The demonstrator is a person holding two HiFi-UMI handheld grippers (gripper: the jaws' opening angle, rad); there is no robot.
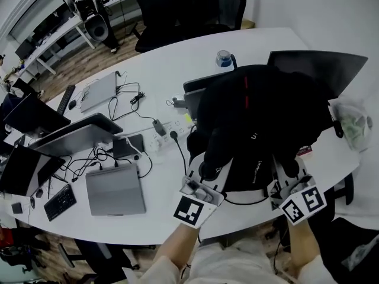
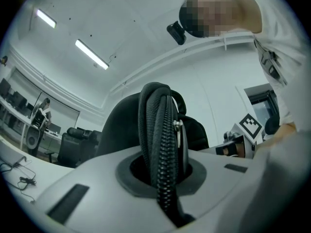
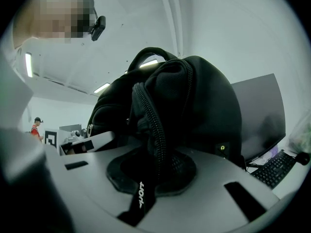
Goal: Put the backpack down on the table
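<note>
A black backpack [image 1: 254, 111] with a red stripe hangs over the right part of the white table [image 1: 154, 70], near its front edge. Its underside is hidden, so I cannot tell whether it rests on the table. My left gripper [image 1: 208, 171] is shut on the backpack's near left side. In the left gripper view a zipped black edge [image 2: 163, 144] is pinched between the jaws. My right gripper [image 1: 288, 169] is shut on the near right side. In the right gripper view a zipper seam [image 3: 153, 130] and a black strap run into the jaws.
Closed laptops [image 1: 115, 188] and tangled cables [image 1: 127, 99] cover the table's left half, with a power strip [image 1: 163, 136] beside the backpack. A water bottle [image 1: 224, 58] and a dark monitor [image 1: 331, 67] stand behind it. At the right lies a plastic bag [image 1: 354, 126]. Office chairs [image 1: 177, 10] stand beyond.
</note>
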